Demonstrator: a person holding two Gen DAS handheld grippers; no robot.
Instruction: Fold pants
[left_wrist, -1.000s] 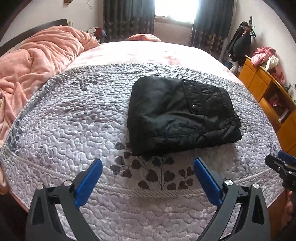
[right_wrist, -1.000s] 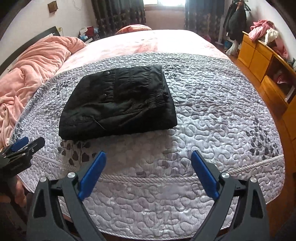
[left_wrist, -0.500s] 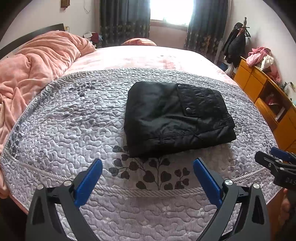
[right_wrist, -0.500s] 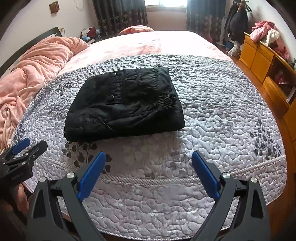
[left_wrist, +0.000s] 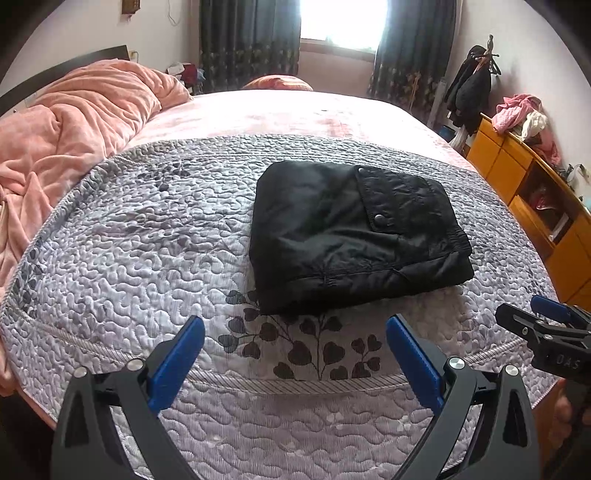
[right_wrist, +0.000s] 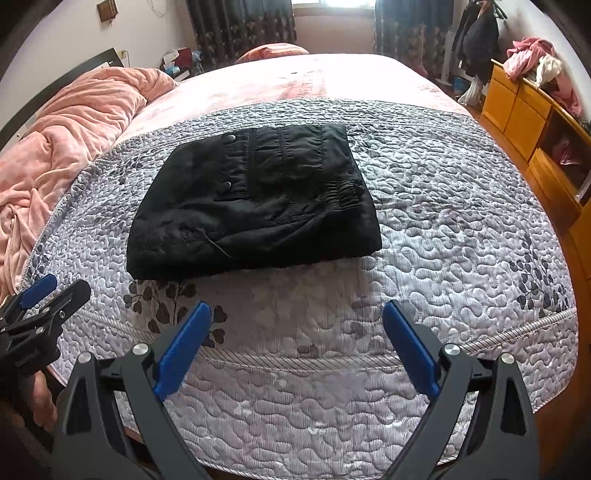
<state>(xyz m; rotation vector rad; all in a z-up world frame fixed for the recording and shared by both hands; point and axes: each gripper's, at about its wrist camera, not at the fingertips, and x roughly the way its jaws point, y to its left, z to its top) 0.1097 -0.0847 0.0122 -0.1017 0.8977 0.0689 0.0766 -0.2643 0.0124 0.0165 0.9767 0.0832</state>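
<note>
From the left wrist, the left tongs (left_wrist: 293, 334) stand spread wide with nothing between the blue pads (left_wrist: 177, 363), held above the near edge of the grey quilted bedspread (left_wrist: 147, 251). The black pants (left_wrist: 354, 232) lie folded into a compact rectangle on that bedspread, beyond the tongs and apart from them, a snapped pocket flap facing up. A printed leaf sprig (left_wrist: 306, 343) sits just in front of the pants. The right tongs (left_wrist: 546, 325) show at the right edge, well to the right of the pants. A pink blanket (left_wrist: 70, 129) is heaped far left of the pants, and an orange dresser (left_wrist: 532, 184) stands far right.

From the right wrist, the right tongs (right_wrist: 295, 325) are likewise spread wide and empty, over the bedspread's (right_wrist: 443, 229) near corded edge. The pants (right_wrist: 255, 203) rest just beyond, left of centre, elastic waistband on their right side. The left tongs (right_wrist: 51, 291) appear low at the left, apart from the pants; from here I cannot tell how far they are spread
</note>
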